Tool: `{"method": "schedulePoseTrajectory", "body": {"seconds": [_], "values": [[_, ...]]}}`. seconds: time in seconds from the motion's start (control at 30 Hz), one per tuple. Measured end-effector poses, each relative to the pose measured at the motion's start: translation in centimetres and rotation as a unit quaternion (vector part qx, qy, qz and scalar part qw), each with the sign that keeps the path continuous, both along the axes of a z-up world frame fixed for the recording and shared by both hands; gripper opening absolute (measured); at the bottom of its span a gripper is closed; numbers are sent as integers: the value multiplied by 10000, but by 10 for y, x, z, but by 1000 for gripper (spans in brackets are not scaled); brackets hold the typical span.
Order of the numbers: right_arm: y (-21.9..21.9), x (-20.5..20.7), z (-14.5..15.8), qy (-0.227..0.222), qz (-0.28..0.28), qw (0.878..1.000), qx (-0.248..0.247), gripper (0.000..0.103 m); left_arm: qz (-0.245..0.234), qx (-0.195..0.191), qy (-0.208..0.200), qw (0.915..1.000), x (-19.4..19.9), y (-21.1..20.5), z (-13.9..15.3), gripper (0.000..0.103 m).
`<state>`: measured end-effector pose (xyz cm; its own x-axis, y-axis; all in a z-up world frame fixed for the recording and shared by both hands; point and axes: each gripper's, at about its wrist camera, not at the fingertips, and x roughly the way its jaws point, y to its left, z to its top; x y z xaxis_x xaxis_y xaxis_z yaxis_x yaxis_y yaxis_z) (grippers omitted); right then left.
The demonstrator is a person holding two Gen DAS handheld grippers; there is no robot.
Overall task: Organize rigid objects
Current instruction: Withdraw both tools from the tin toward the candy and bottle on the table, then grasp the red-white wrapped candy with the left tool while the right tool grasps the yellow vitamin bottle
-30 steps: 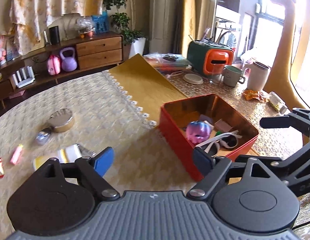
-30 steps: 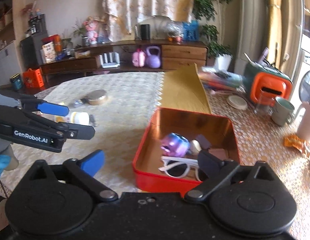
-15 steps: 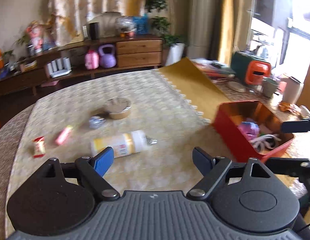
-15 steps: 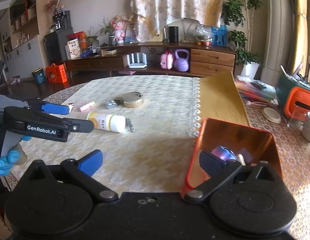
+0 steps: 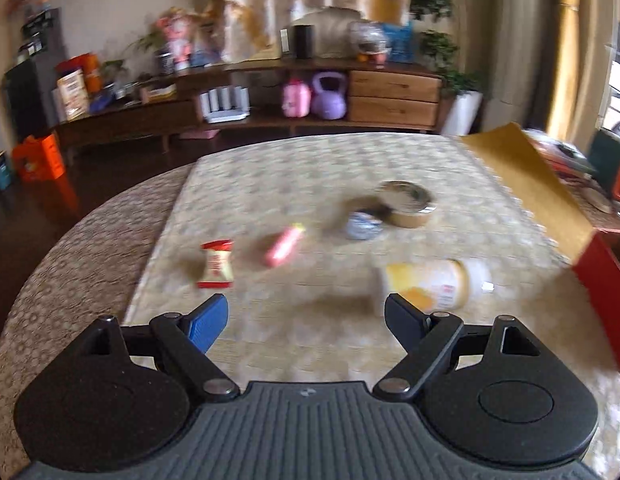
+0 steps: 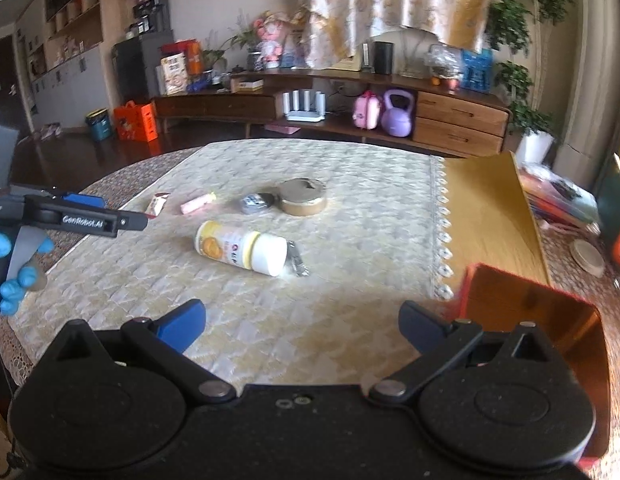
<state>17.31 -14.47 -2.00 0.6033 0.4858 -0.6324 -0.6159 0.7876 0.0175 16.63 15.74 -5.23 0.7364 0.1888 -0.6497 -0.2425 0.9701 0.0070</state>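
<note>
Both claws, left claw and right claw, hang spread and empty over the counter, "GenRobot.AI" readable only in the right view, bottle lying beside the red box.

Red box cut off, right edge

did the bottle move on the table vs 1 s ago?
No. The bottle lies on its side just this side of the tin, as before; only the cameras swung.
</note>
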Motion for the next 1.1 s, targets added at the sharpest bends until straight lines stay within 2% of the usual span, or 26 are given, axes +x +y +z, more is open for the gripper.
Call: {"method": "schedulePoseTrajectory", "body": {"seconds": [0.2, 0.4, 0.57, 0.77, 1.1], "values": [[34, 19, 0, 53, 472, 9987, -175, 103, 456, 11, 112, 9989, 16, 35, -15, 86], [69, 37, -6, 99, 1013, 9937, -474, 103, 667, -36, 261, 9974, 35, 58, -32, 86], [103, 54, -19, 135, 1584, 9833, -889, 103, 765, 55, 336, 9965, 54, 68, -44, 86], [140, 69, -39, -117, 2004, 9675, -1535, 102, 808, 39, 450, 9957, 74, 79, -56, 86], [176, 92, -65, -311, 2532, 9441, -2086, 99, 871, -49, 545, 9947, 96, 94, -76, 86]]}}
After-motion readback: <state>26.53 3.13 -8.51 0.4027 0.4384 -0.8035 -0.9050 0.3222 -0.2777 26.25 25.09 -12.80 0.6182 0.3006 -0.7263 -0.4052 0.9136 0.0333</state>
